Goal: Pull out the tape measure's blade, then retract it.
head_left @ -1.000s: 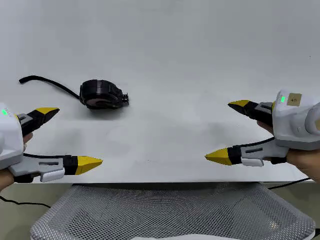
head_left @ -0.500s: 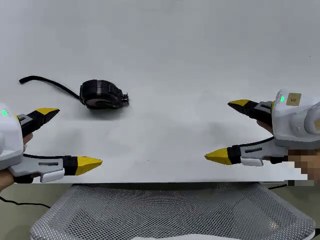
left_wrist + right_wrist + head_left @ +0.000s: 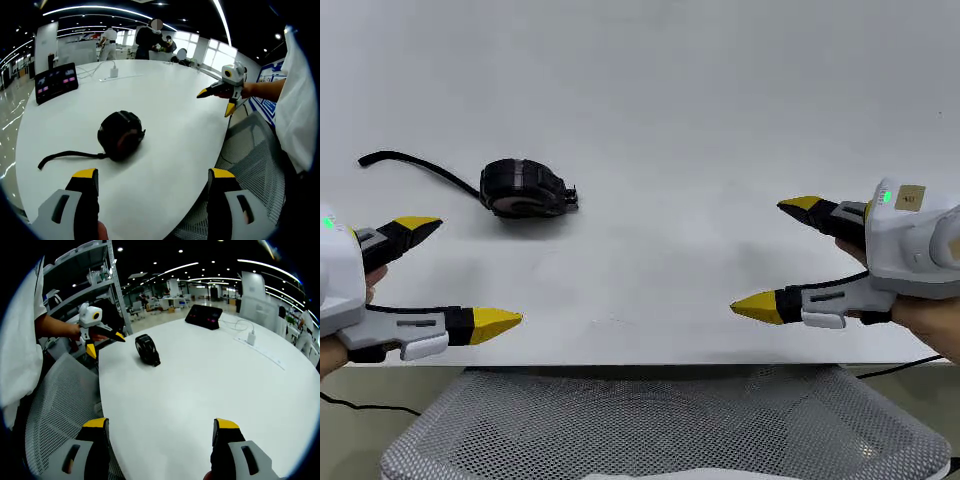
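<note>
Almost nothing has moved in the last second: both grippers hover where they were, and the tape measure (image 3: 525, 189) lies in the same spot on the white table (image 3: 670, 110).

The tape measure is a black, round case resting on the left part of the table, well ahead of the left gripper (image 3: 479, 270). Its black strap (image 3: 415, 165) trails away from it to the left across the table top. No blade can be seen drawn out of the case.

Farther across the table, in the gripper views, are a dark tablet (image 3: 204, 316) propped up and a white charger (image 3: 251, 337) with its cable. A grey mesh chair (image 3: 660, 420) sits against the near edge of the table, under the grippers. Nothing lies between either gripper and the tape measure; the table surface between them is bare.

The left gripper's fingers (image 3: 490, 321) are spread wide apart, holding nothing and touching nothing, poised over the near left edge of the table. The right gripper (image 3: 757, 256) is over the near right edge, well apart from the tape measure. Its fingers (image 3: 760, 305) are also spread wide, with nothing between them. All four yellow fingertips point inward toward the middle of the table.
</note>
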### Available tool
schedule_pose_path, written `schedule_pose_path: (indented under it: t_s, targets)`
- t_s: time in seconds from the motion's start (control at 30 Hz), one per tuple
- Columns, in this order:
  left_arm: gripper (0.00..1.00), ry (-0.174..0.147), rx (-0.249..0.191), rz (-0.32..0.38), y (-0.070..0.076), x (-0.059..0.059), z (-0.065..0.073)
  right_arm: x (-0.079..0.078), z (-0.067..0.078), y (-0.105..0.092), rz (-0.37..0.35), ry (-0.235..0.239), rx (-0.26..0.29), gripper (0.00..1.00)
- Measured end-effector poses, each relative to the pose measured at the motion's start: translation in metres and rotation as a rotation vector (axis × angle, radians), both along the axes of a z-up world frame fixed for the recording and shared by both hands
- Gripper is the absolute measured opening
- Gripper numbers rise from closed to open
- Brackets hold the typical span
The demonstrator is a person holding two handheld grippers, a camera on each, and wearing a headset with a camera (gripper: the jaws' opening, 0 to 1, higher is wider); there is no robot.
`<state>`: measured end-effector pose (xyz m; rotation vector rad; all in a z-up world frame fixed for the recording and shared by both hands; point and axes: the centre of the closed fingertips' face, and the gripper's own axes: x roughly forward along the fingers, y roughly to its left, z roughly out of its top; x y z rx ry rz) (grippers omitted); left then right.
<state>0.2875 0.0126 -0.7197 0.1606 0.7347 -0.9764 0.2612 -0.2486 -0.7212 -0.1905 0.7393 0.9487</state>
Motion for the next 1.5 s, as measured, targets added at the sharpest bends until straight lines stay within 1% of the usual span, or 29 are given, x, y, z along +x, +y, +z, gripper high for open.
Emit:
schedule_pose_path:
  t_s: [0.07, 0.13, 0.2, 0.37, 0.7, 0.77, 0.87, 0.93, 1.1, 1.27, 1.5]
  targets:
    - [0.87, 0.001, 0.004, 0.003, 0.001, 0.001, -0.001, 0.001, 0.0, 0.0, 0.001, -0.003, -0.002, 0.83]
    - [0.84, -0.006, 0.006, 0.005, 0.002, 0.003, 0.0, 0.002, -0.001, 0.001, 0.004, 0.001, -0.002, 0.83]
    - [0.84, -0.003, 0.004, 0.005, 0.002, 0.004, 0.0, 0.003, -0.001, 0.002, 0.012, -0.001, -0.005, 0.82]
    - [0.84, -0.01, 0.006, 0.004, 0.003, 0.009, 0.002, 0.007, -0.001, 0.004, 0.03, -0.011, -0.017, 0.81]
    - [0.84, -0.025, 0.012, -0.018, 0.002, 0.023, 0.004, 0.02, -0.003, 0.013, 0.074, -0.021, -0.027, 0.81]
    - [0.83, -0.028, 0.012, -0.028, 0.001, 0.026, 0.005, 0.023, -0.003, 0.016, 0.084, -0.023, -0.025, 0.81]
    - [0.83, -0.04, 0.025, -0.053, -0.002, 0.03, 0.004, 0.027, -0.004, 0.02, 0.1, -0.028, -0.03, 0.81]
    - [0.83, -0.04, 0.024, -0.068, -0.005, 0.034, 0.004, 0.03, -0.005, 0.022, 0.113, -0.029, -0.035, 0.81]
    - [0.83, -0.051, 0.031, -0.1, -0.01, 0.042, 0.004, 0.038, -0.006, 0.029, 0.134, -0.037, -0.035, 0.81]
    - [0.82, -0.06, 0.042, -0.132, -0.014, 0.049, 0.001, 0.046, -0.008, 0.036, 0.155, -0.041, -0.035, 0.81]
    - [0.81, -0.058, 0.064, -0.171, -0.016, 0.056, -0.007, 0.052, -0.01, 0.047, 0.184, -0.045, -0.034, 0.81]
